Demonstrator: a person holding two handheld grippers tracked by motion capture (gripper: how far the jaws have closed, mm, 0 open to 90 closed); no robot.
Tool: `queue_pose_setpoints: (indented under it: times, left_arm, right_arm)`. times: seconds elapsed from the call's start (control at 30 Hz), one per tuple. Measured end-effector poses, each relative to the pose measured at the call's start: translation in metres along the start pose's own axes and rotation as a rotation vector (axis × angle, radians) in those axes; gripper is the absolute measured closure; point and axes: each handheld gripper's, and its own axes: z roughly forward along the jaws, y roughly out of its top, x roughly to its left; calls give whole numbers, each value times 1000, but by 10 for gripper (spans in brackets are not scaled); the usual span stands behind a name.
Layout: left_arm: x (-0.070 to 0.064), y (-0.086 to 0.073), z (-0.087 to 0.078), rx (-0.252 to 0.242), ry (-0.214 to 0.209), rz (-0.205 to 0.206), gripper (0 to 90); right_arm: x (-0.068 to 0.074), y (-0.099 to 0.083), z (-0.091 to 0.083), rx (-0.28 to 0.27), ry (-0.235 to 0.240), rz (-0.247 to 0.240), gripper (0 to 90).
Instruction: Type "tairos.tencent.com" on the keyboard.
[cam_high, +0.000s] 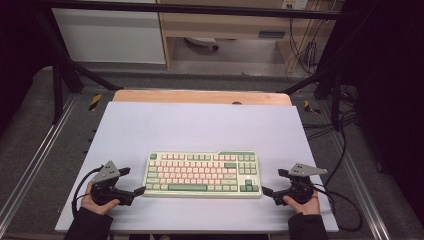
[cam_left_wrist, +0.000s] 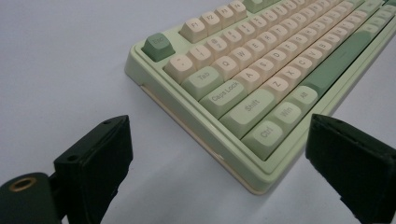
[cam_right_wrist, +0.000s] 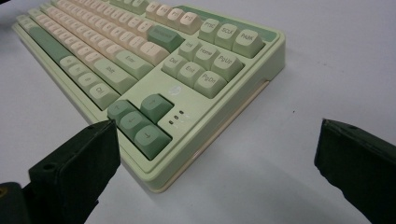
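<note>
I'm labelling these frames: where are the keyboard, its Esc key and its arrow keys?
keyboard (cam_high: 202, 174): high view, middle of the key field.
Esc key (cam_left_wrist: 159, 45): left gripper view, top of the green corner keycap.
arrow keys (cam_right_wrist: 140, 121): right gripper view, top of the green cluster's middle key.

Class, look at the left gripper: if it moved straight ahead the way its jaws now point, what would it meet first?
Most likely the keyboard: its near left corner, by the Ctrl key, lies between the open jaws of the left gripper. Depth is hard to judge, but only bare table lies before it.
</note>
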Motion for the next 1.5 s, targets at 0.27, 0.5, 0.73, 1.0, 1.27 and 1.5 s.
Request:
queue_pose_setpoints:
  times: [0.27,0.5,0.73,1.0,1.27,1.5]
  left_arm:
    - [-3,3,0,0,0,-1,74]
    - [-5,7,-2,-4,1,2,72]
    - [-7,10,-2,-6,1,1,72]
    - [-13,18,-1,-6,-2,1,73]
    - [-19,23,3,-2,-12,1,103]
    - [-23,29,6,-4,-7,3,168]
  right_arm:
    - [0,1,0,-2,6,1,8]
    - [0,1,-1,-1,4,2,7]
    - [0,1,0,2,3,1,7]
    - [0,1,-1,-5,-1,0,8]
    - [0,1,-1,-2,1,-3,8]
    - [0,1,-1,-3,0,-4,8]
